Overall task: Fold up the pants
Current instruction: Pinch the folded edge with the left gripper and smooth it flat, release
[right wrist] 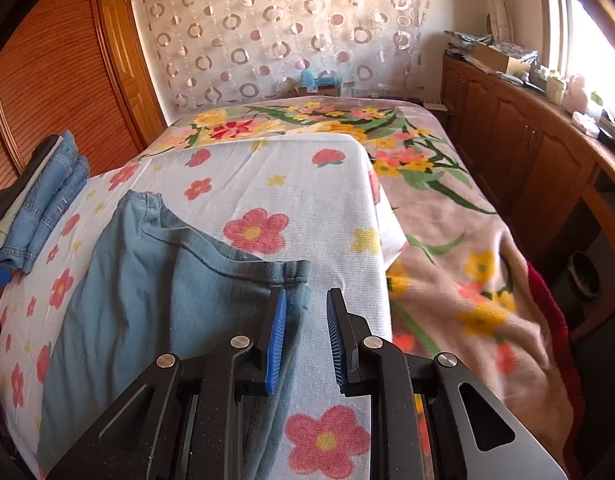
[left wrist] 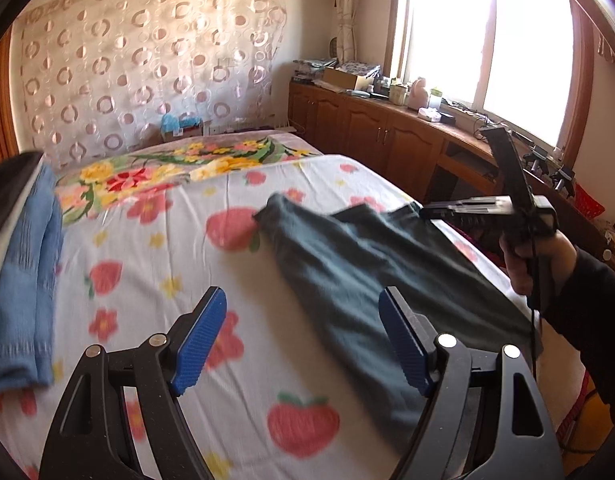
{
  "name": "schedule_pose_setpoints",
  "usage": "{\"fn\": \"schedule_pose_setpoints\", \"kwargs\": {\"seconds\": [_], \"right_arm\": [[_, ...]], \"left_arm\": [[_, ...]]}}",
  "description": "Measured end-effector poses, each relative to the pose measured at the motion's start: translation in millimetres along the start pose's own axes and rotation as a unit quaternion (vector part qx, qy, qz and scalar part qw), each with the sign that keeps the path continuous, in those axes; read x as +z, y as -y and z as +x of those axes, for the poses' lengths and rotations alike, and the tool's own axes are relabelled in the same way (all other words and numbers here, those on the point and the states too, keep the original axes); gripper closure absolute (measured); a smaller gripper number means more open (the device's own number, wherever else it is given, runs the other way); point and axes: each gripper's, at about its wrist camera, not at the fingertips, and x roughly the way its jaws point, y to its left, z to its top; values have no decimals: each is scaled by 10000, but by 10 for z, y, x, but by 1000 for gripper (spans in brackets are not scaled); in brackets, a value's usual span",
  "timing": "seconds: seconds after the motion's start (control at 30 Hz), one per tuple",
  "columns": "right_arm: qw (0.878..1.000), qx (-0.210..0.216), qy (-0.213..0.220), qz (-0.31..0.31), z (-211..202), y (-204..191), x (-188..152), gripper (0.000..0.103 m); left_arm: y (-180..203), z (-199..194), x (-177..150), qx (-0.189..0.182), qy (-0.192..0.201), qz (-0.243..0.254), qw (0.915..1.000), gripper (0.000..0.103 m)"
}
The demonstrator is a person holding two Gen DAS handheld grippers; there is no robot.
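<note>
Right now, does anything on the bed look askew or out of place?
Mostly tidy. The pants lie slantwise across the flowered sheet, their near corner rumpled beside the right gripper, whose jaws stand slightly apart with nothing between them. The folded stack at the bed's edge looks neat.

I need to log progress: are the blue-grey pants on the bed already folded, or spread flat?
Partly folded. The pants lie on the bed doubled lengthwise, waistband toward the headboard; no crosswise fold shows.
</note>
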Motion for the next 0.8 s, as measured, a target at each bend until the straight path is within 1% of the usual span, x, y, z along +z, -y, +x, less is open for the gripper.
{"fn": "schedule_pose_setpoints", "kwargs": {"seconds": [0.17, 0.2, 0.23, 0.27, 0.3, 0.4, 0.57, 0.73, 0.77, 0.8], "right_arm": [[9998, 145, -45, -89, 15, 29, 20, 82], [9998, 167, -57, -108, 22, 22, 24, 81], [9997, 207, -68, -123, 30, 9, 27, 81], [9995, 264, -92, -152, 39, 13, 37, 77], [9994, 267, -101, -170, 43, 2, 47, 75], [9994, 245, -102, -208, 54, 0, 82, 75], [9994, 292, -150, -116, 117, 51, 154, 75], [9990, 401, -140, -119, 163, 67, 172, 75], [9990, 416, -138, -100, 169, 77, 166, 77], [9989, 439, -146, -87, 177, 73, 165, 84]], "left_arm": [[-37, 279, 209, -75, -146, 42, 9999, 37], [-49, 376, 259, -91, -226, 45, 9997, 43], [-61, 459, 301, -111, -292, 50, 9995, 46], [-53, 502, 324, -123, -324, 58, 9994, 48], [-60, 592, 373, -147, -378, 80, 9991, 51], [-82, 798, 477, -190, -506, 85, 9985, 58], [-147, 1109, 560, -132, -781, 35, 9968, 58], [-184, 1271, 570, -117, -931, -3, 9956, 58], [-206, 1298, 566, -123, -971, -47, 9952, 58], [-232, 1322, 556, -106, -1014, -103, 9947, 60]]}}
